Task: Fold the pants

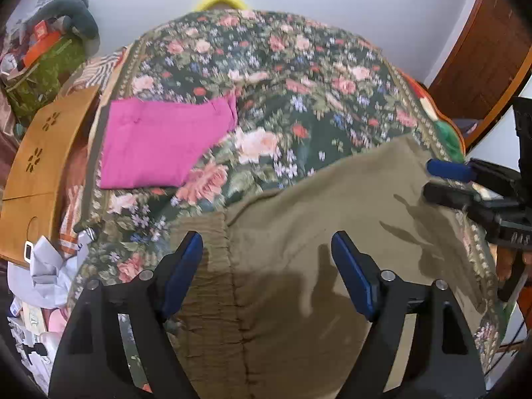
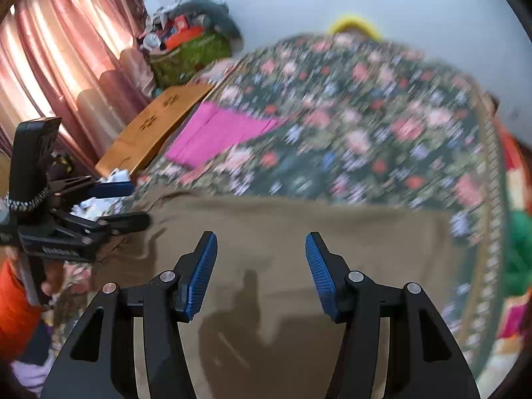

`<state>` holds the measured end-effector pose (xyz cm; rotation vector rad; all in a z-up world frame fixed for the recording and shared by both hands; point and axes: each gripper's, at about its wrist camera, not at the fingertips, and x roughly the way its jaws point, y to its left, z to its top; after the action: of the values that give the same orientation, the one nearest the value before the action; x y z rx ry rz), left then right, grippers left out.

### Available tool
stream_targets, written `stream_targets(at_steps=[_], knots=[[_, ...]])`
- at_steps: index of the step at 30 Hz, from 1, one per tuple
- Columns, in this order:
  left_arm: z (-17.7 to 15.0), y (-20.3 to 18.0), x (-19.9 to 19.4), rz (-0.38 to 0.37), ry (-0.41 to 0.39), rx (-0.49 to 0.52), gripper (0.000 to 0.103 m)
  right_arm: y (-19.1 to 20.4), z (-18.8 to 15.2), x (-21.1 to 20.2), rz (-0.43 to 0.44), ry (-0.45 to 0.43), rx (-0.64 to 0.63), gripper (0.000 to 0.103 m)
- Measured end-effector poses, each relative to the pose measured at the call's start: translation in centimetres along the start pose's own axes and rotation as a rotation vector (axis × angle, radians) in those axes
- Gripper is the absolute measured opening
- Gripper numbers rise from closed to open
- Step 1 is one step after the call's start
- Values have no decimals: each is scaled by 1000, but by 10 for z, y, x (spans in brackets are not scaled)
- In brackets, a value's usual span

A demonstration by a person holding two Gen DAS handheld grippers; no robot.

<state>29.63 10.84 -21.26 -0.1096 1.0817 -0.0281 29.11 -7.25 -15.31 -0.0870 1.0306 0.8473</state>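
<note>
Olive-brown pants (image 1: 316, 206) lie flat on a floral bedspread (image 1: 299, 83), their gathered elastic waistband (image 1: 206, 266) toward the left. My left gripper (image 1: 266, 237) hovers over the waistband end, open, with nothing between its blue pads. My right gripper (image 1: 439, 182) shows at the pants' right edge. In the blurred right wrist view, the right gripper (image 2: 261, 236) stands open above the pants (image 2: 299, 226), clear of the cloth. The left gripper (image 2: 139, 203) is at the left there, by the pants' edge.
A folded pink garment (image 1: 159, 146) lies on the bedspread's left side. Beside the bed are a wooden board (image 1: 43, 153), a cluttered green bag (image 1: 43, 69) and loose clothes (image 1: 50, 272). Pink curtains (image 2: 50, 66) hang at the left and a wooden door (image 1: 482, 50) is at the right.
</note>
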Motion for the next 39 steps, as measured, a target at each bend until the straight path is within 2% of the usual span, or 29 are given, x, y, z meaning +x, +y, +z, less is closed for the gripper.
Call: stream_targets(at_steps=[4, 6, 7, 8, 12, 18, 28, 34, 39], knots=[[-10, -7, 26, 13, 72, 30, 83, -1, -13, 37, 47, 124, 55, 51], [-16, -9, 35, 35, 88, 48, 88, -1, -21, 49, 46, 186, 65, 51], [-19, -10, 37, 48, 86, 56, 90, -3, -26, 54, 44, 205, 65, 52], [-22, -11, 39, 64, 82, 65, 92, -5, -32, 57, 39, 214, 64, 58], [-32, -17, 36, 99, 76, 97, 94, -5, -45, 45, 11, 198, 43, 69], [-42, -12, 26, 81, 90, 71, 96, -15, -65, 24, -4, 176, 85, 71], [-69, -14, 1, 105, 91, 61, 96, -16, -97, -12, -29, 127, 126, 73], [-85, -14, -13, 116, 73, 26, 96, -15, -119, -32, -68, 123, 125, 73], [-99, -11, -23, 110, 61, -4, 97, -22, -142, -48, -60, 106, 185, 73]])
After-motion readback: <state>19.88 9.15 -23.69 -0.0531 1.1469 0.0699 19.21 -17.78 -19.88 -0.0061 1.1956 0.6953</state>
